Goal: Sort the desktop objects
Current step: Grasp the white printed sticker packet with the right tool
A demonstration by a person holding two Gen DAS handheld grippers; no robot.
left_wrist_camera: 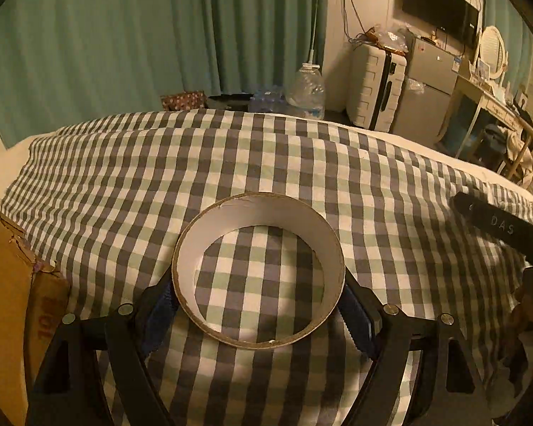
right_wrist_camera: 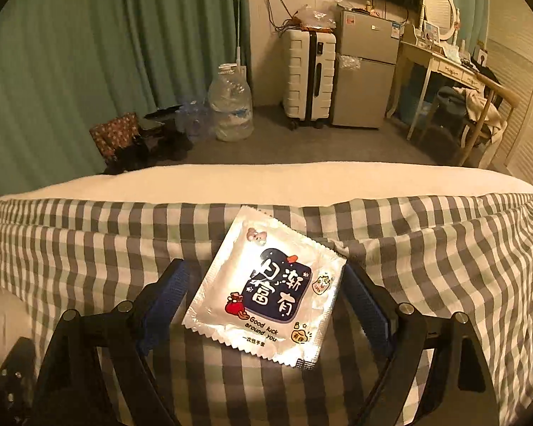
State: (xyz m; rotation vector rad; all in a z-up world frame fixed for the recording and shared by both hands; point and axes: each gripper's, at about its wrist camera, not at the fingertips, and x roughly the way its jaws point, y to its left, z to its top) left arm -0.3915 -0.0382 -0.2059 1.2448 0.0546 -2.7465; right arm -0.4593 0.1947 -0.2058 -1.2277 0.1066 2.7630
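Note:
A wide cardboard ring (left_wrist_camera: 266, 209), white inside, sits between the blue pads of my left gripper (left_wrist_camera: 257, 284), which is shut on it from both sides just above the checked cloth (left_wrist_camera: 231, 156). In the right wrist view a silver foil packet (right_wrist_camera: 266, 294) with a dark blue label lies flat on the checked cloth (right_wrist_camera: 89, 248) near its far edge. My right gripper (right_wrist_camera: 264, 269) straddles the packet and stands open. Its right pad is at the packet's corner, and a gap shows at the left pad.
A torn cardboard box (left_wrist_camera: 7, 301) stands at the left edge of the cloth. The right gripper's black body (left_wrist_camera: 497, 227) reaches in from the right. A pale rounded object (right_wrist_camera: 3, 316) lies at the lower left. Beyond the bed are a water jug (right_wrist_camera: 231, 106), a suitcase (right_wrist_camera: 309, 78) and a fridge (right_wrist_camera: 366, 71).

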